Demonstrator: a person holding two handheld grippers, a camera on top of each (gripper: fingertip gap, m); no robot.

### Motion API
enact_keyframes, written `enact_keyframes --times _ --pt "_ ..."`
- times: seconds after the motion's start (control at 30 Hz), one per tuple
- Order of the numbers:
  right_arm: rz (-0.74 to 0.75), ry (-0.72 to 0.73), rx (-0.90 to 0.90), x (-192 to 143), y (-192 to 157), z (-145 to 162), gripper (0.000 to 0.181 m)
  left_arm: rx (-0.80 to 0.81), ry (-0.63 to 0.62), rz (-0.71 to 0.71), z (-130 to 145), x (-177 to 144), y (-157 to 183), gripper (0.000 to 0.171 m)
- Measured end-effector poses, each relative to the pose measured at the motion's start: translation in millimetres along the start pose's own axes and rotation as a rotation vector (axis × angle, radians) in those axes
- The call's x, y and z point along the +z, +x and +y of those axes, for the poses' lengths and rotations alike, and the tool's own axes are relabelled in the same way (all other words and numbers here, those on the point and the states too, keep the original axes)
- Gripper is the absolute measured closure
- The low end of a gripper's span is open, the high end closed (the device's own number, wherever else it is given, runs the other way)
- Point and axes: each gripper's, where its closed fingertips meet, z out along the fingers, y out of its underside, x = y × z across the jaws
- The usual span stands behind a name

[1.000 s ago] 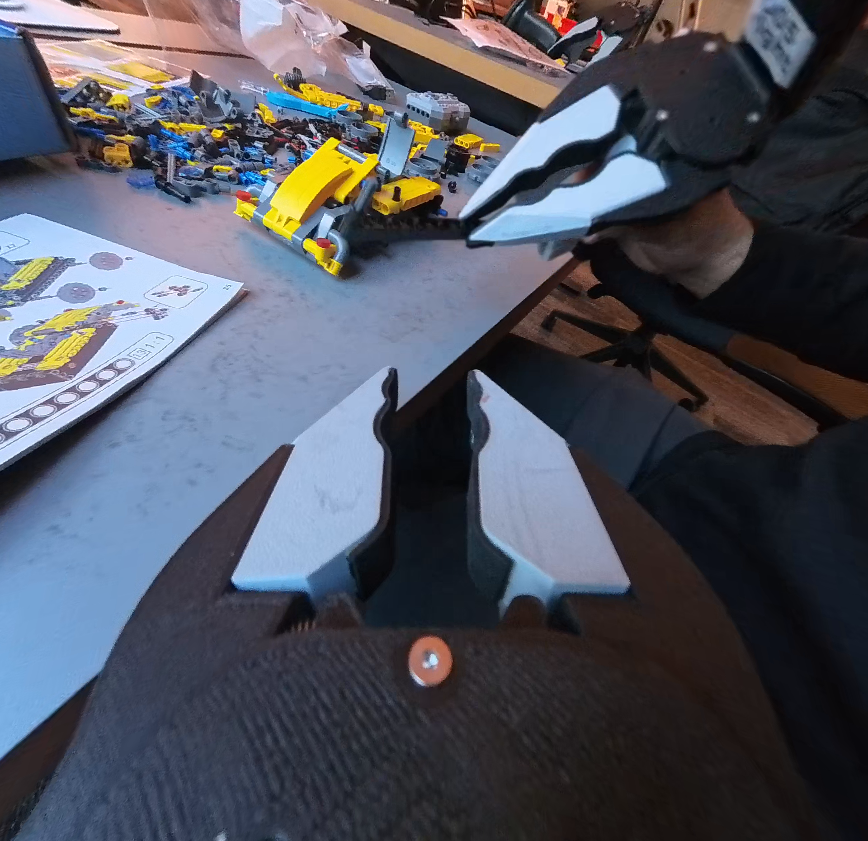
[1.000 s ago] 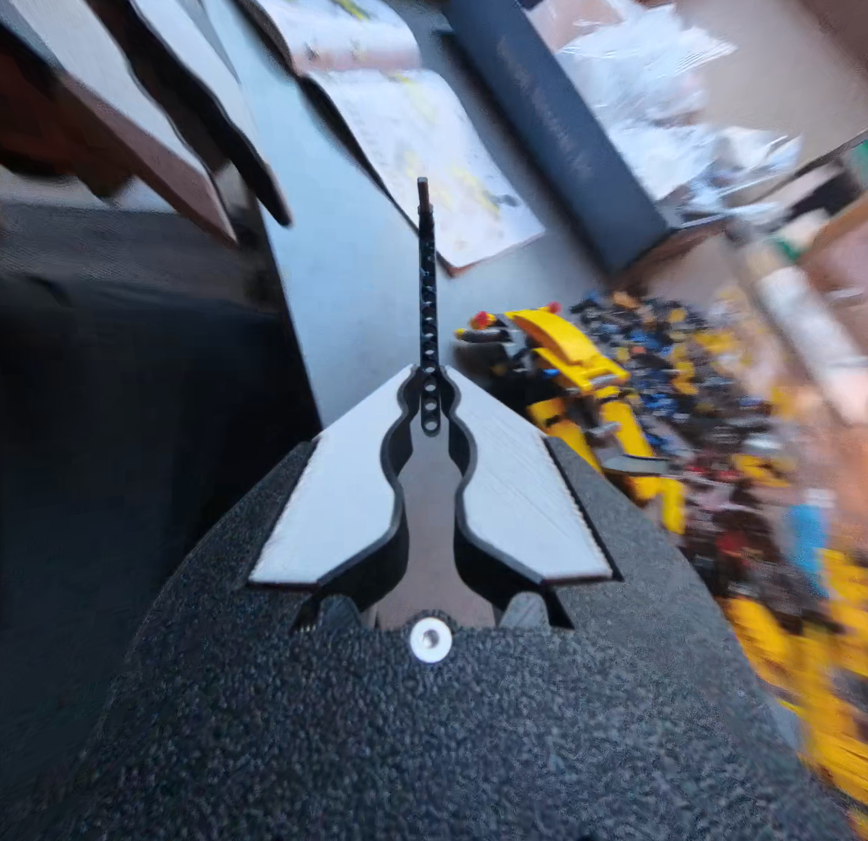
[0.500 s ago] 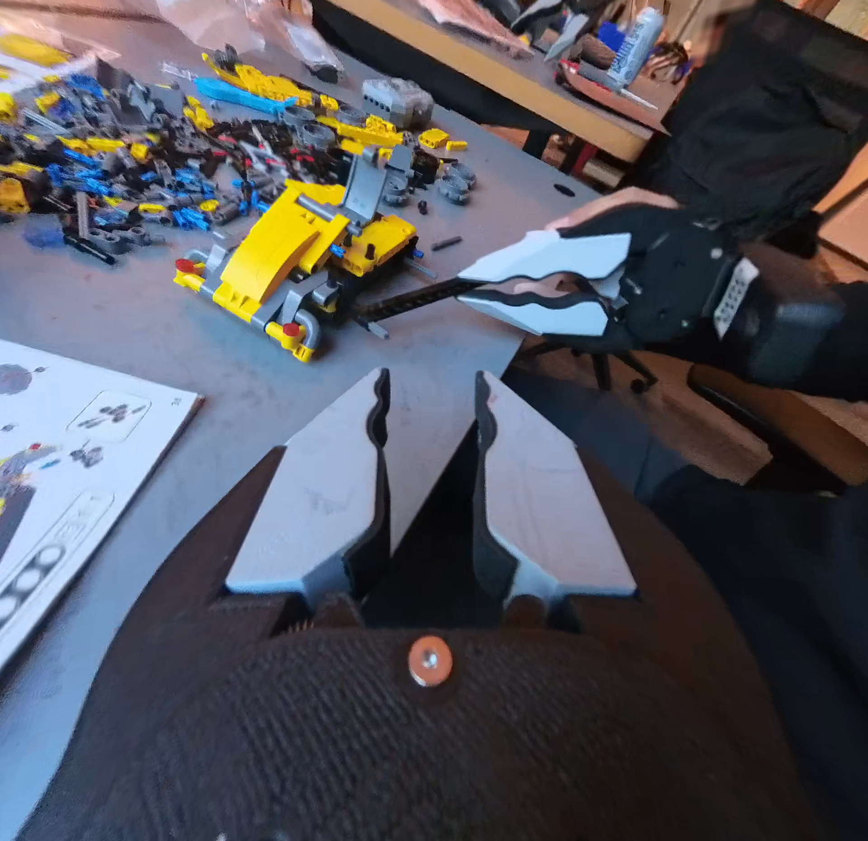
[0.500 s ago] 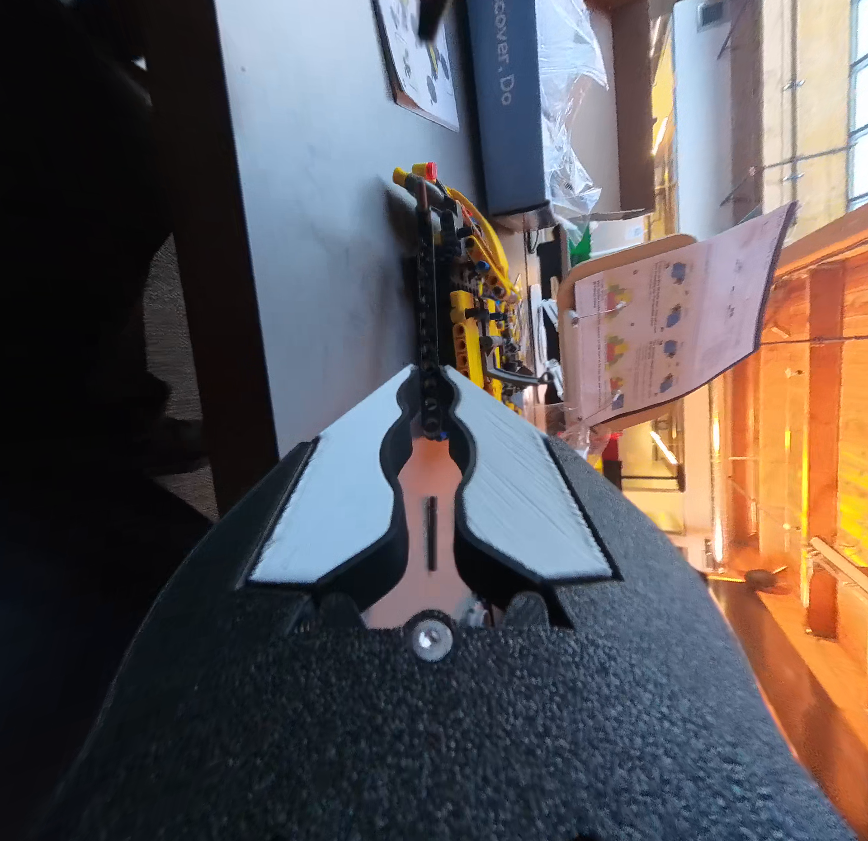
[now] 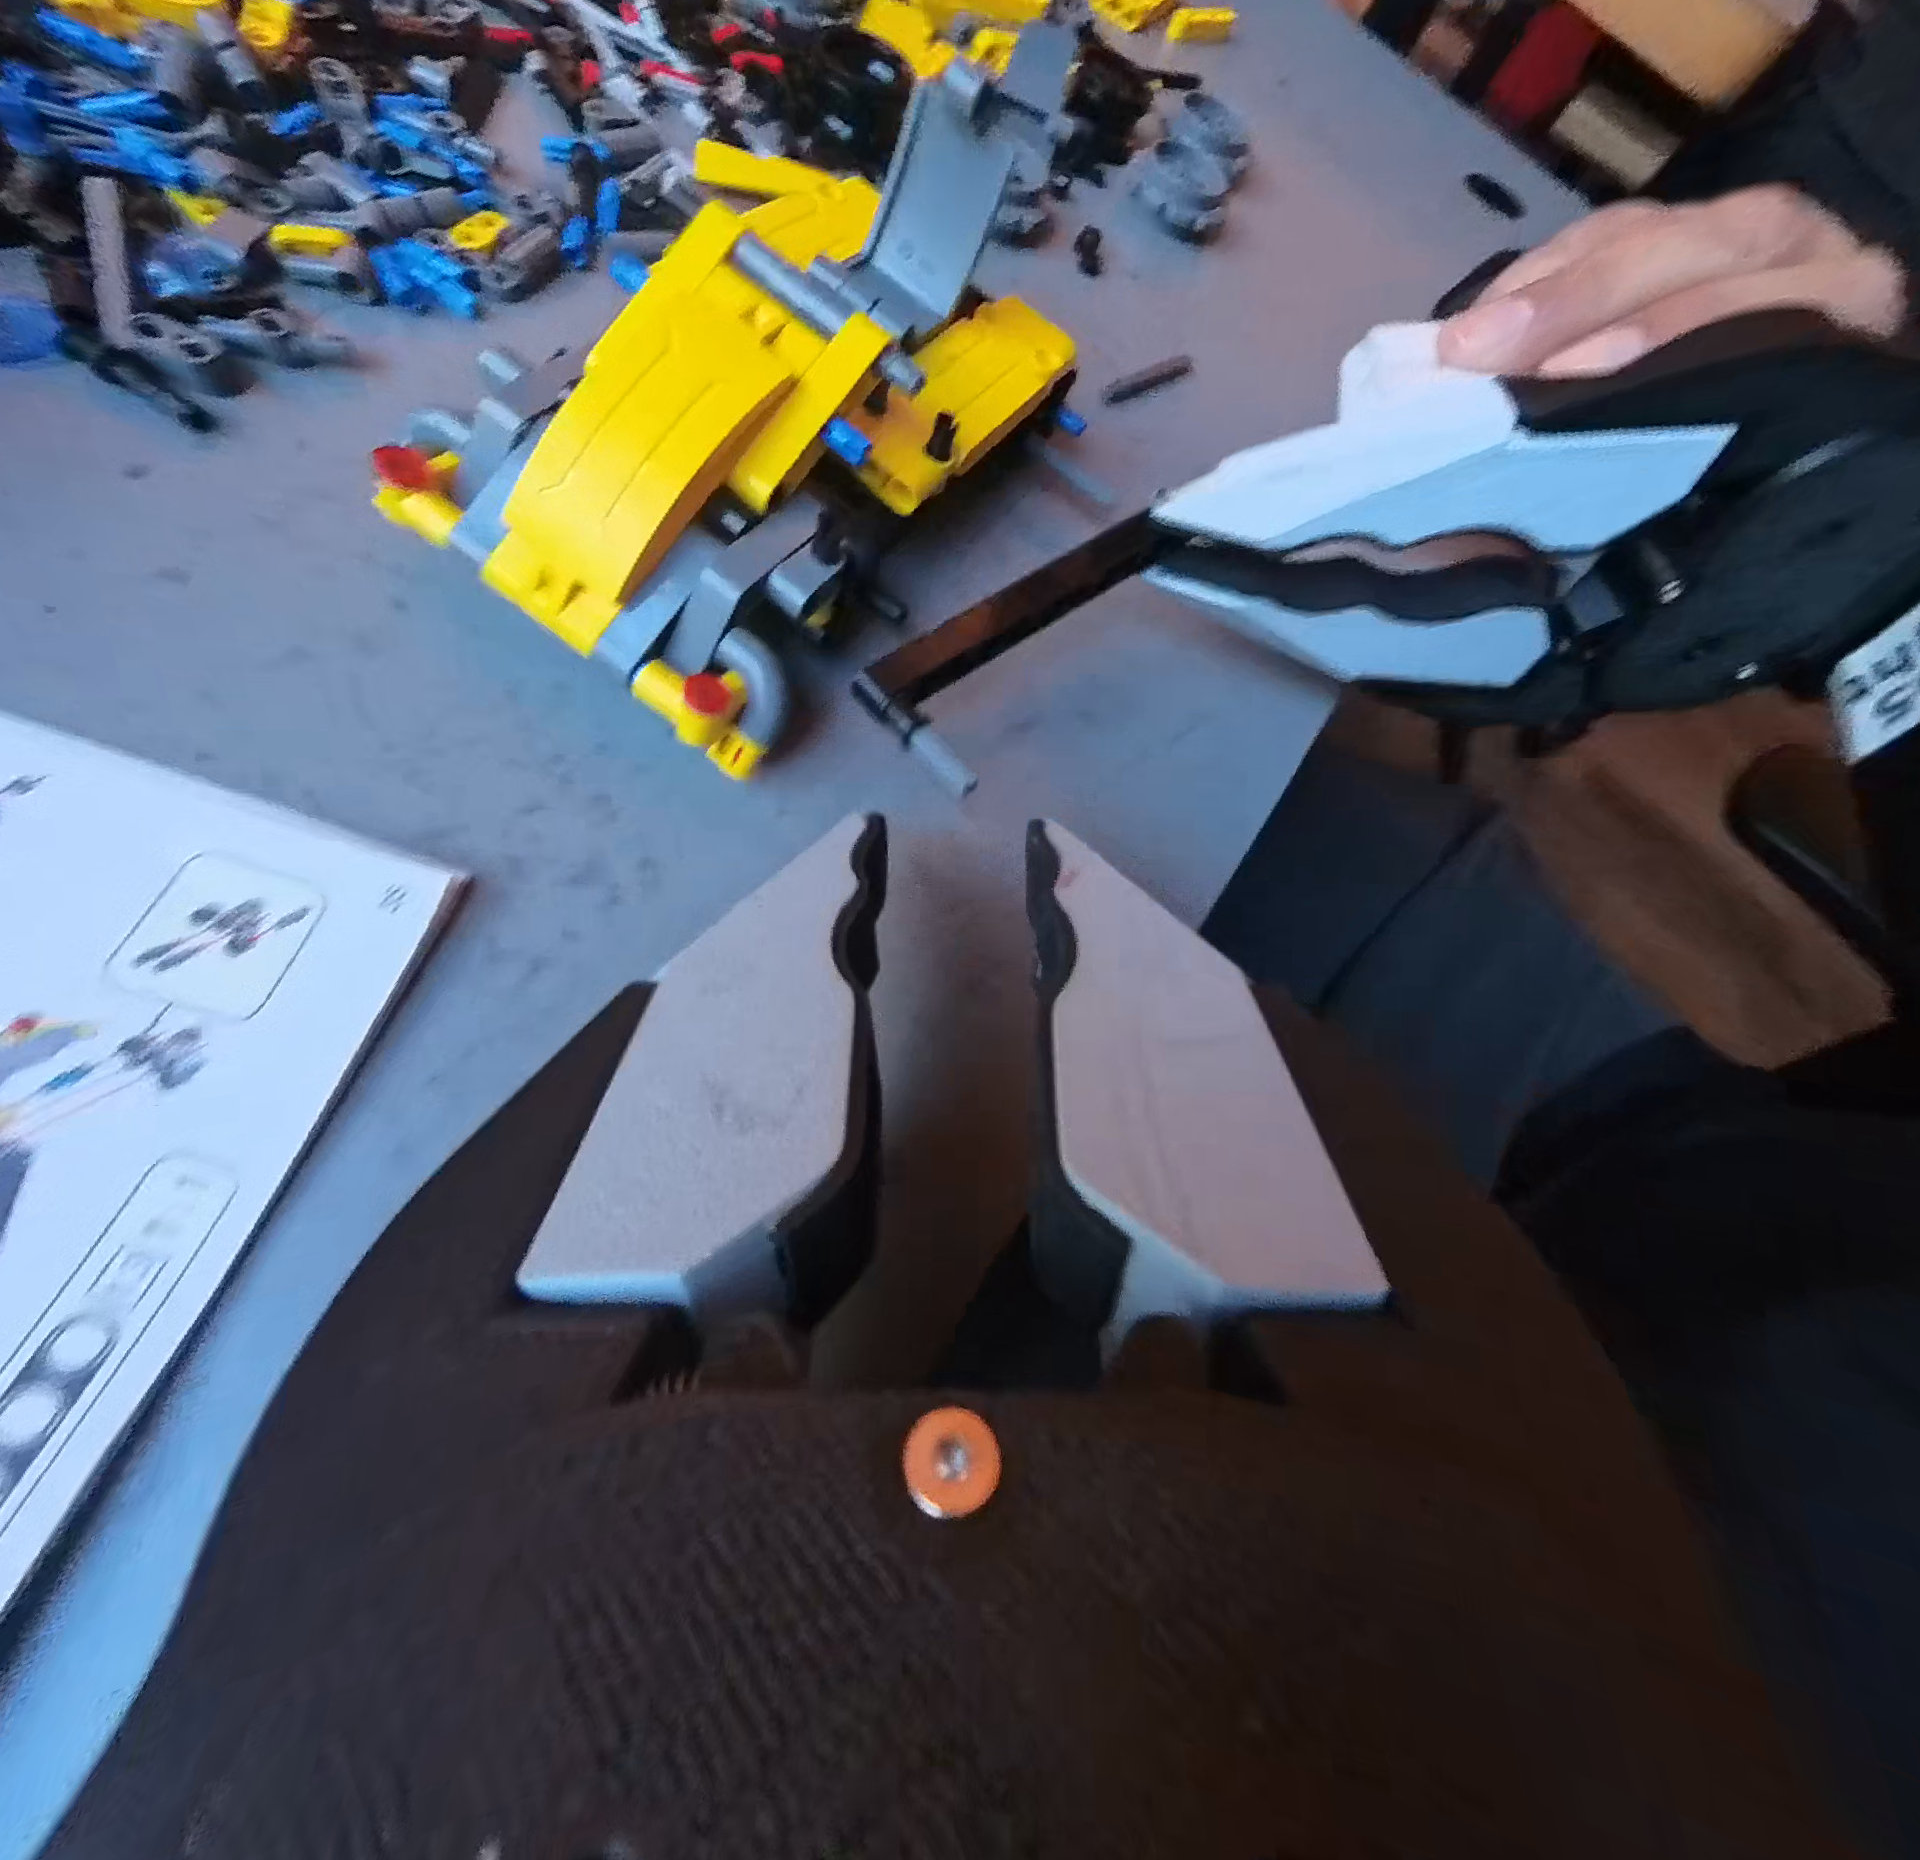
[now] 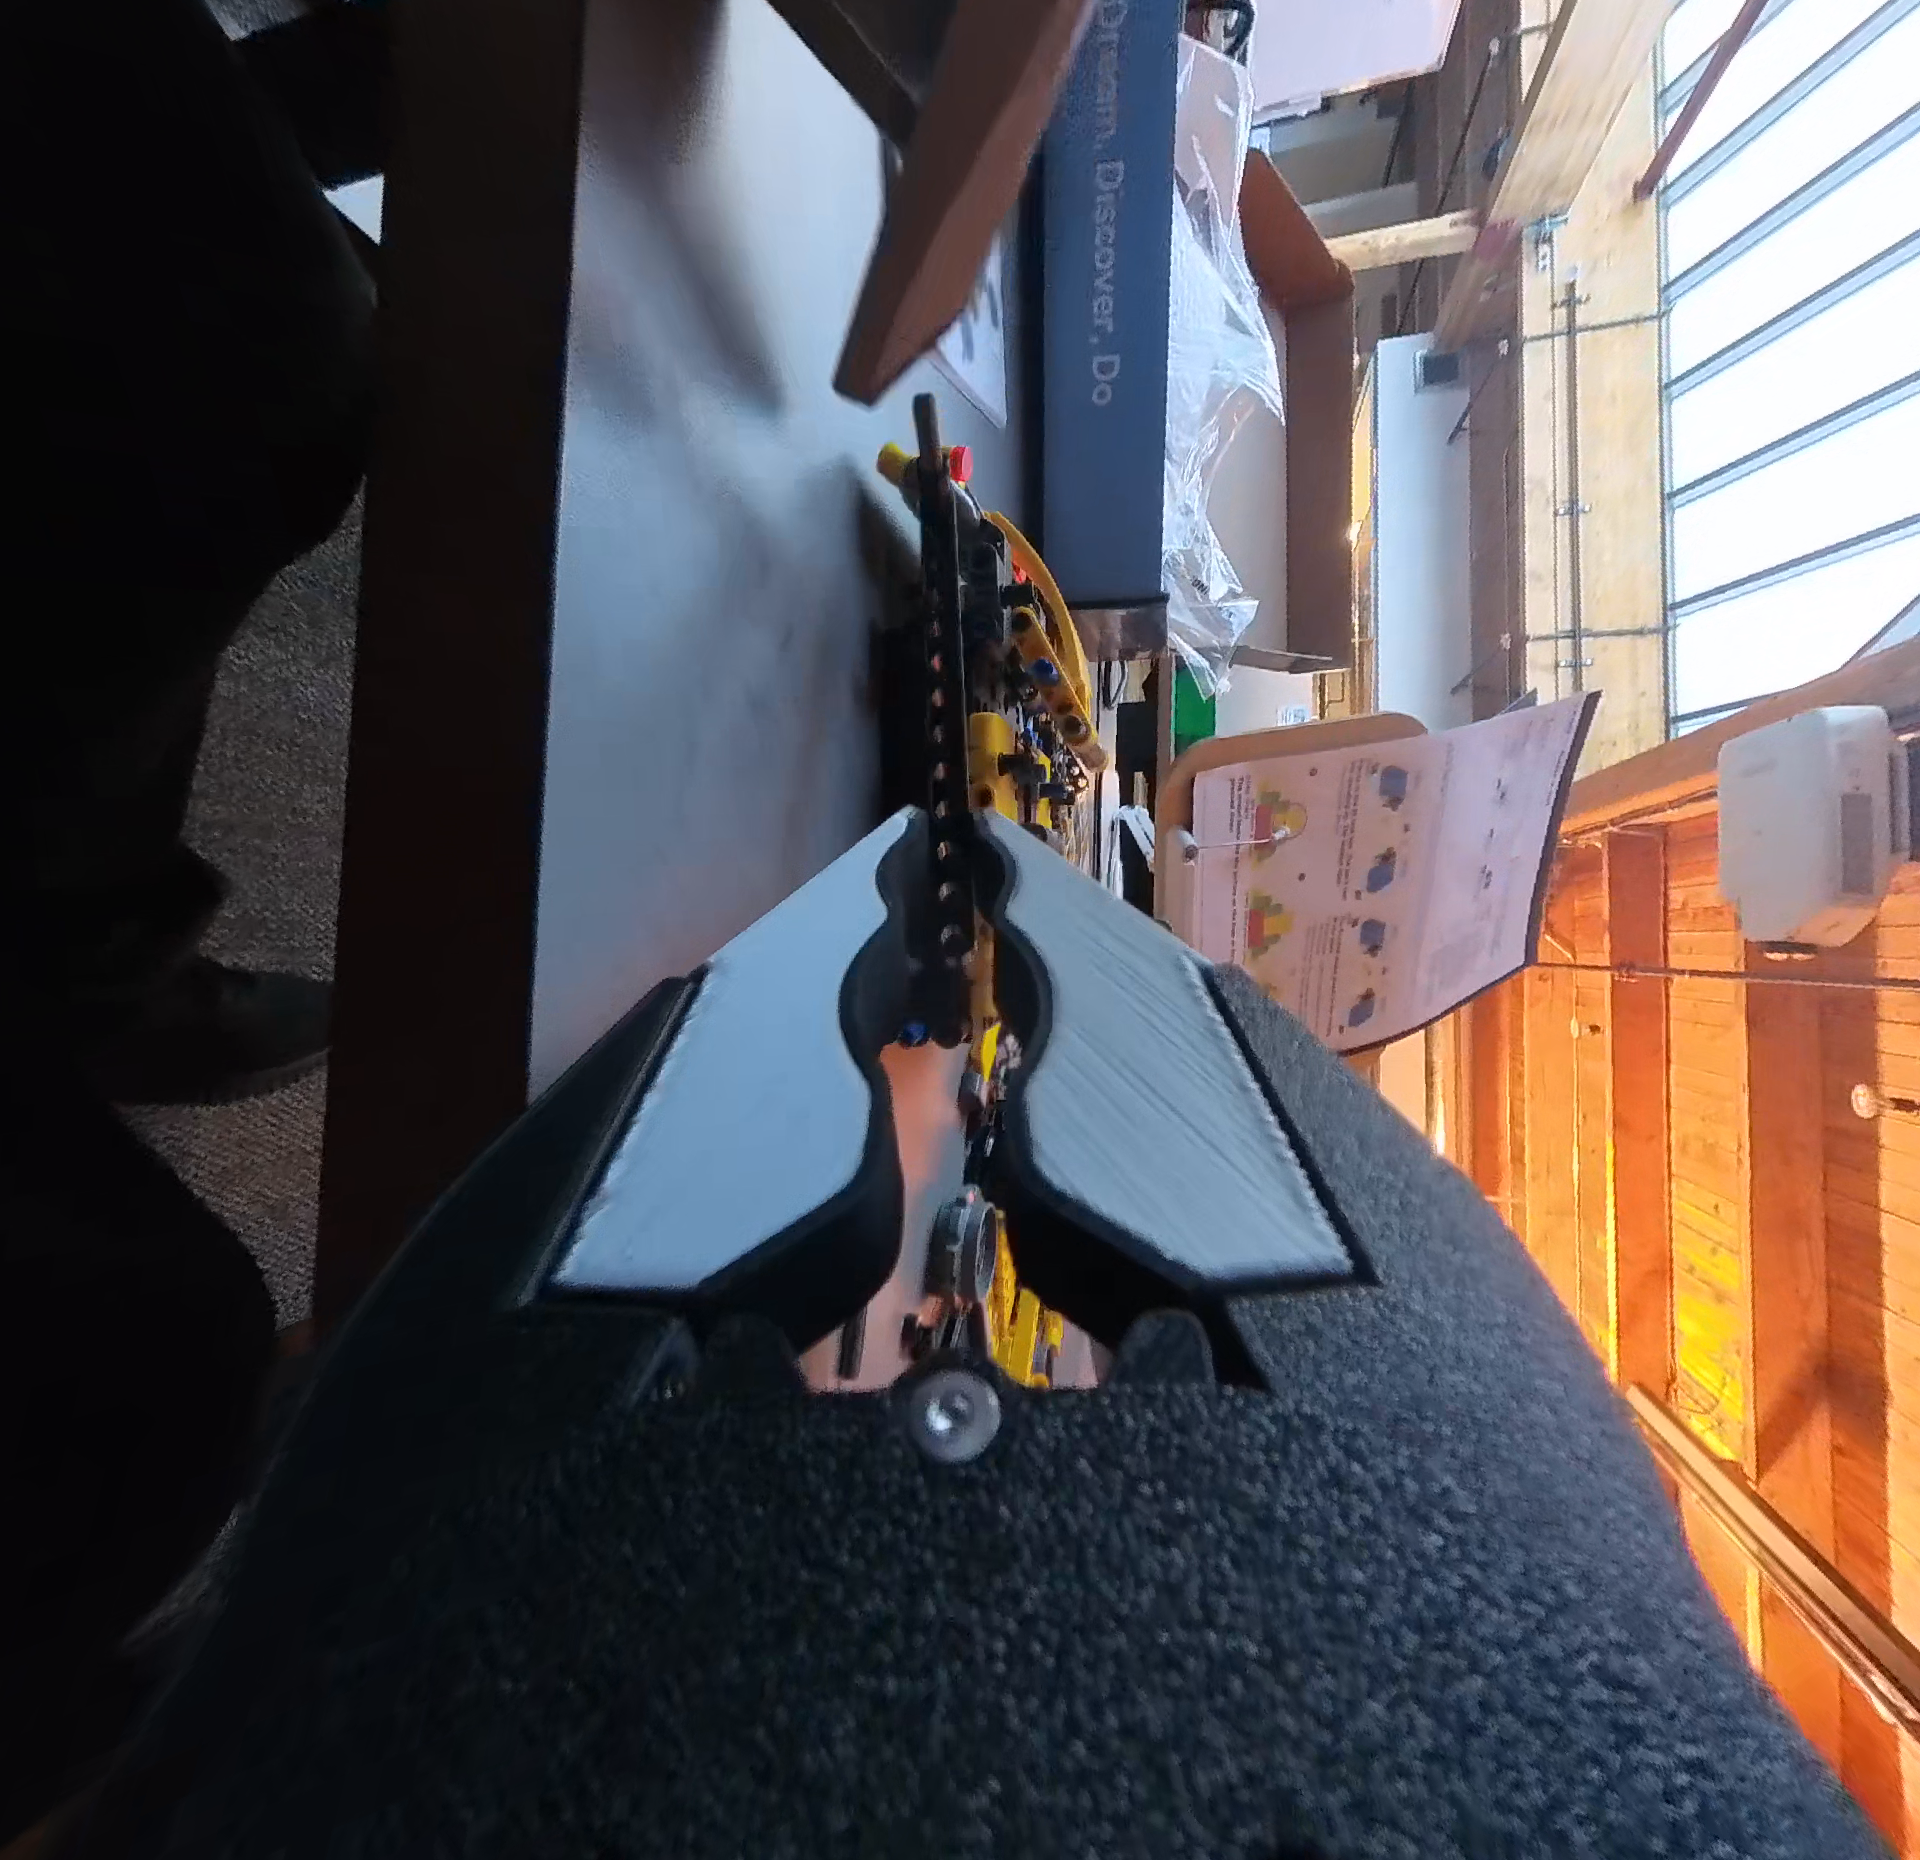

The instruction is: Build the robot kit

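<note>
Currently right gripper (image 5: 1164, 537) is clamping long black perforated plastic beam (image 5: 1013, 600) beside yellow-grey brick vehicle (image 5: 727, 439), aiming it there; left gripper (image 5: 954, 854) is hovering nearby, agape, empty

Black grippers (image 5: 954, 875) (pale grey fingers (image 5: 727, 1062))

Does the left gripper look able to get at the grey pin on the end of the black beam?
Probably yes: the left gripper is open, and bare table lies ahead of the grey pin.

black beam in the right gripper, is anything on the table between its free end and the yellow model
Nothing visible. The right gripper is shut on the black beam, and only bare grey table shows between the beam's free end and the yellow model.
</note>
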Motion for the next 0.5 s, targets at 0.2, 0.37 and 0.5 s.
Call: enact_keyframes --times 0.2,0.37,0.5 --pt "0.008 0.019 0.036 6 -2 10 0.174 0.200 0.069 -0.149 23 -37 1 0.132" --pt "0.044 0.011 0.064 9 1 13 0.174 0.285 0.206 -0.151 25 -59 14 0.130" --pt "0.067 0.016 0.079 10 1 11 0.174 0.254 0.330 -0.083 17 -77 16 0.135"
